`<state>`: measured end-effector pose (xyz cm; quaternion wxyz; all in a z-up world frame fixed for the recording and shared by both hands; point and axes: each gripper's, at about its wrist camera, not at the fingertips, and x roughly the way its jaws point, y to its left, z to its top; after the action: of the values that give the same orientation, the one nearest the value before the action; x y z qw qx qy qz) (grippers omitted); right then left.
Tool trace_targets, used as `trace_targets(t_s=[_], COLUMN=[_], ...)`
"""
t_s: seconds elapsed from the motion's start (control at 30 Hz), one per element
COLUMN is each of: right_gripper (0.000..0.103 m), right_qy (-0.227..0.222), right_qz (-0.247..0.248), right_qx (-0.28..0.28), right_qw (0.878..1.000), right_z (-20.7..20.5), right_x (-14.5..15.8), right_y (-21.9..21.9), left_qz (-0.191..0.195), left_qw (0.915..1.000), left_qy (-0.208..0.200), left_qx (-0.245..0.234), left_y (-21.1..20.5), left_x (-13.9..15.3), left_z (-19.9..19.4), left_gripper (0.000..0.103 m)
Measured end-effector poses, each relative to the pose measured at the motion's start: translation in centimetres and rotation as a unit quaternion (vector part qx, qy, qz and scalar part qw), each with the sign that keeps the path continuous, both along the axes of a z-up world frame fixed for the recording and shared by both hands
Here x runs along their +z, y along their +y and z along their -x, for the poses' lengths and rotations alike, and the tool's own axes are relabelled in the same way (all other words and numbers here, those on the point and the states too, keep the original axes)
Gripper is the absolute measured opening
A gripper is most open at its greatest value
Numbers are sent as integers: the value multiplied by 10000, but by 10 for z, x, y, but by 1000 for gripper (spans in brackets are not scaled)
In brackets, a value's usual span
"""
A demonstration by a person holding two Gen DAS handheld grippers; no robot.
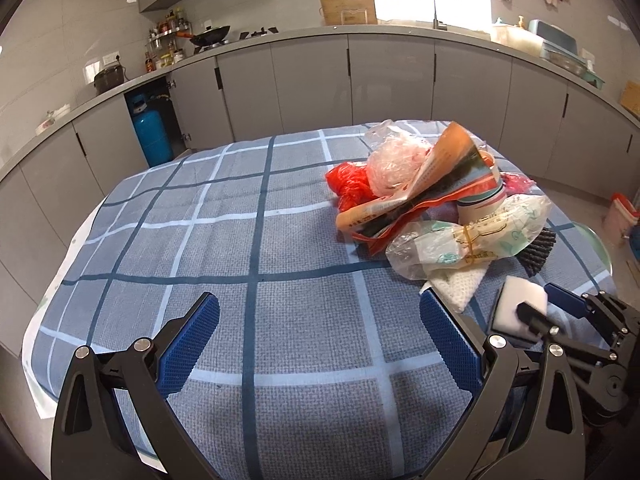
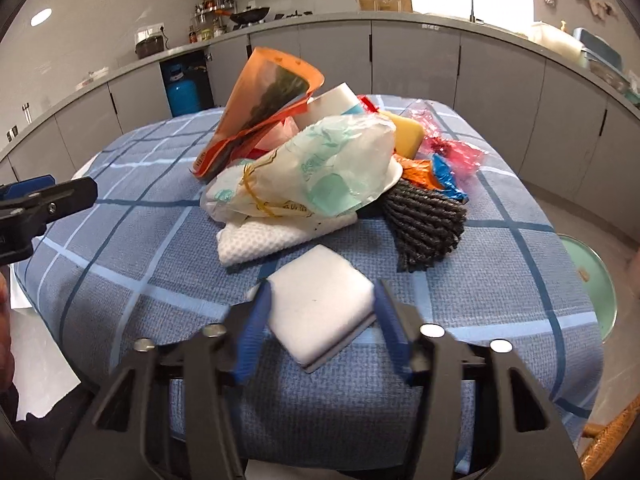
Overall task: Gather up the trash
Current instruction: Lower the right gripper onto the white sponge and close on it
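**Right claw closes on a sponge beside the trash heap**

A checked tablecloth (image 2: 120, 264) covers the table; the trash pile (image 2: 320, 160) of bags and wrappers sits mid-table, probably heaped for collecting; the left claw (image 1: 320, 344) hovers wide open and empty; the right claw (image 2: 320, 320) has narrowed around the white sponge (image 2: 320, 304), pads at its sides; only the right view shows a yellow sponge (image 2: 408, 132) behind.

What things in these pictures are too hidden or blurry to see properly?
- Bottom of the trash pile, both views: the green-printed plastic bag and orange wrapper cover it.
- Right gripper, right wrist view: motion blur hides whether its pads press the white sponge.
- Print on the orange wrapper: too small.
- Green round thing, right wrist view: the tablecloth hides most.
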<state>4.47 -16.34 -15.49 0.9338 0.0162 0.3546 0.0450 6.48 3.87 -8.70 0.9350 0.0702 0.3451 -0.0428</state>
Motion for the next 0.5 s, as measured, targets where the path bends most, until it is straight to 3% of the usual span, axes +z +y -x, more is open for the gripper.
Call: trace_targets(t_s=[0.03,0.1,0.27,0.3,0.33,0.37,0.4,0.5], right_gripper=[24,19,23,44,78,89,94,93], right_qy=[-44,-116,11,-30,-173,-384,-466,-364], right_qz=[-73,-201,-384,-420,-429,-424,-412,-315], right_qx=[-19,-132,-90,-78,-122,-168,-153,-46], right_qw=[10000,9996,9992,9991,9989,9982,9979,9988], right_z=[2,8,10,11,14,19,19,11], right_x=[2,6,0,2,6,11,13,9], right_y=[-4,-14,-21,-21,-21,-21,-19,-12], left_qz=[-8,-77,-240,-266,-290,-297,-310,-287], left_qw=[10000,9998,9985,9984,9983,9983,9984,9990], left_qy=[-4,-67,-92,-89,-104,-115,-119,-43], left_qx=[-42,-186,-493,-499,-489,-479,-457,-340], left_y=[-2,-13,-41,-44,-45,-45,-43,-34], left_x=[1,3,0,0,-1,-1,-2,-7], left_z=[-1,0,-5,-6,-6,-5,-5,-7], left_gripper=[99,99,99,98,99,99,99,99])
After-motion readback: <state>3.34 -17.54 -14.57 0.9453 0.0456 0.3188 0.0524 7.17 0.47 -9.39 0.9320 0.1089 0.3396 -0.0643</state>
